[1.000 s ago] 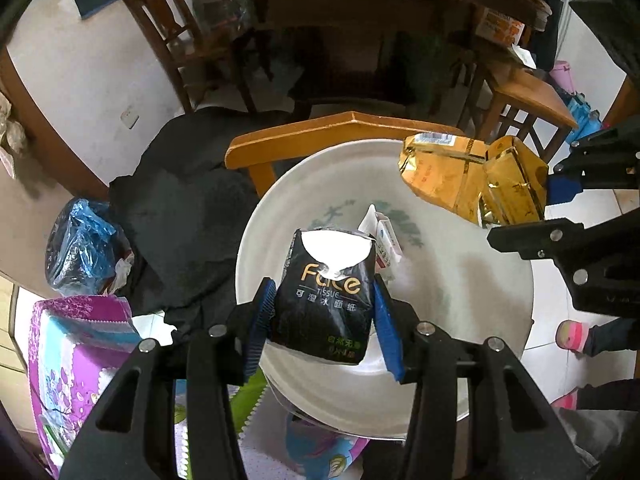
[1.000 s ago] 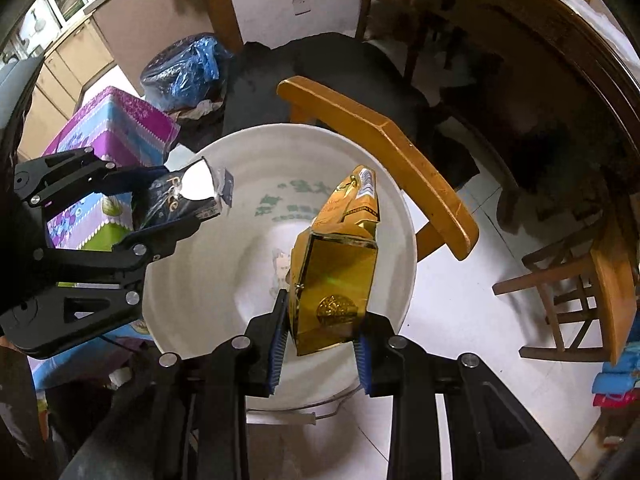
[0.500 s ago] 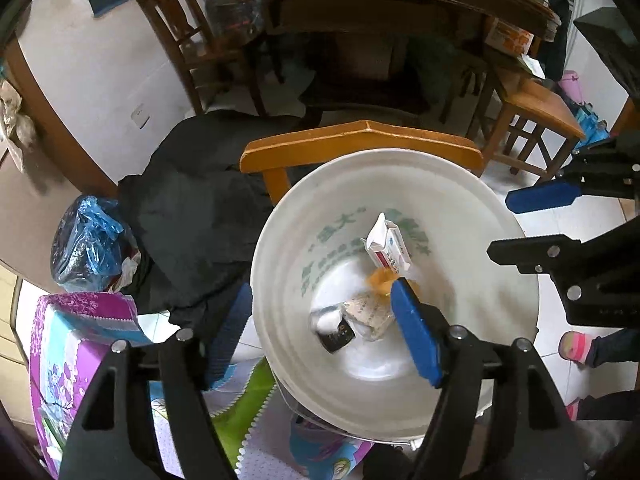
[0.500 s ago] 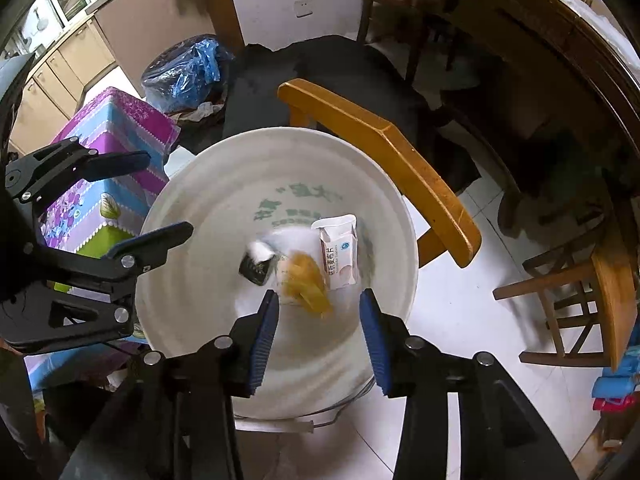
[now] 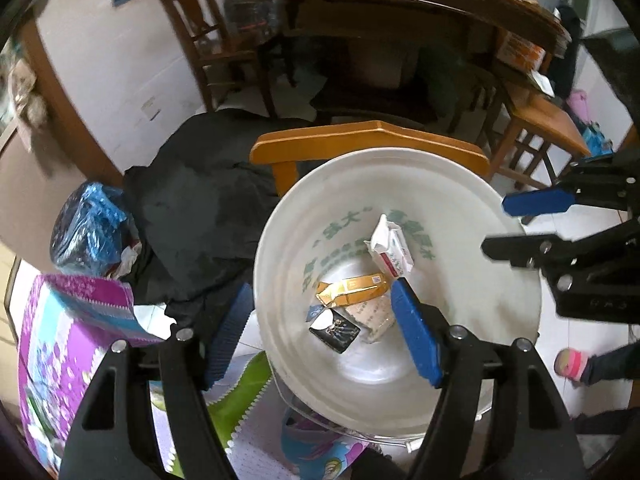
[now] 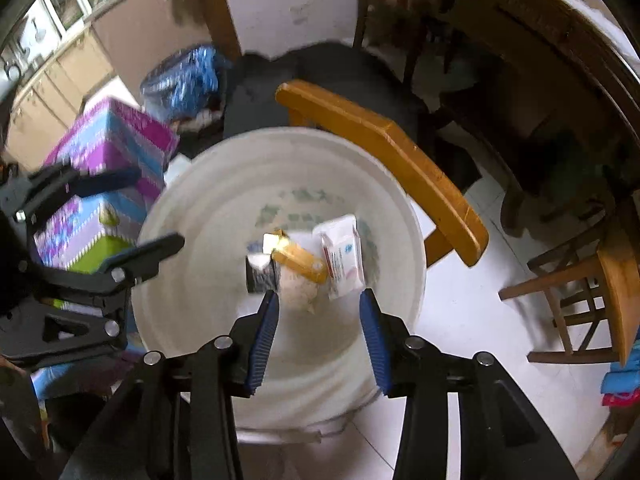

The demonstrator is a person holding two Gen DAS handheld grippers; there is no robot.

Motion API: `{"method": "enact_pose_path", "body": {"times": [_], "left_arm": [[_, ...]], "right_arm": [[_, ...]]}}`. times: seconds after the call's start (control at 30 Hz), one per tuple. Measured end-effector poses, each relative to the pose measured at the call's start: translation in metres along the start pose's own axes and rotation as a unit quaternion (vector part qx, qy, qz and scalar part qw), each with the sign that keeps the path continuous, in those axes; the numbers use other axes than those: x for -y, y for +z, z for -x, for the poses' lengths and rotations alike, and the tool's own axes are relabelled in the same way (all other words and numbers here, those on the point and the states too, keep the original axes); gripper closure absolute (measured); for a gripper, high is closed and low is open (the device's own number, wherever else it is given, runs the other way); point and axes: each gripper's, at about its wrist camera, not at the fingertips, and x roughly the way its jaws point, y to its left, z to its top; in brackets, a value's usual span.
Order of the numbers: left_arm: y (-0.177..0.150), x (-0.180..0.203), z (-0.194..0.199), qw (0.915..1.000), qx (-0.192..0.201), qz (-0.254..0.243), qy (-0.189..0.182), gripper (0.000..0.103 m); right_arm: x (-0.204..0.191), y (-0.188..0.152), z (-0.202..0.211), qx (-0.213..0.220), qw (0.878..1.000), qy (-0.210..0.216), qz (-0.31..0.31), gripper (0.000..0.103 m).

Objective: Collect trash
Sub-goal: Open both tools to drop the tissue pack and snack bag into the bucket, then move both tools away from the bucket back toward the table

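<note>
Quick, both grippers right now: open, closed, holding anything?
Left gripper: open, empty, over the white bucket.
Right gripper: open, empty; the gold packet and black tissue pack lie in the bucket.

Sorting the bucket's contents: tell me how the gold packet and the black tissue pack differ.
The gold packet is shiny, long and folded flat; the black tissue pack is dark, shorter and squarish, with a white torn-open end. The gold packet lies nearer the white carton; the black tissue pack lies apart from it. Both lie loose on the bottom of the white bucket, held by neither gripper.
</note>
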Motion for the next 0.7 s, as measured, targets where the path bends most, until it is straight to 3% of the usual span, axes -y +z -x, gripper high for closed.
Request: {"method": "enact_pose_path", "body": {"times": [0.2, 0.27, 0.47, 0.7], "left_arm": [[-0.025, -0.005, 0.008, 0.9975, 0.044, 0.038, 0.040, 0.033], [-0.036, -0.005, 0.016, 0.9952, 0.063, 0.049, 0.055, 0.032], [-0.070, -0.015, 0.044, 0.9851, 0.106, 0.083, 0.107, 0.030], [-0.110, -0.046, 0.072, 0.9709, 0.117, 0.139, 0.156, 0.029]], "right_arm": [[-0.015, -0.020, 0.017, 0.122, 0.992, -0.023, -0.023, 0.060], [-0.021, -0.027, 0.019, 0.149, 0.988, -0.009, -0.038, 0.060], [-0.046, -0.041, 0.025, 0.197, 0.978, 0.020, -0.064, 0.060], [-0.090, -0.054, 0.024, 0.227, 0.971, 0.042, -0.060, 0.060]]}}
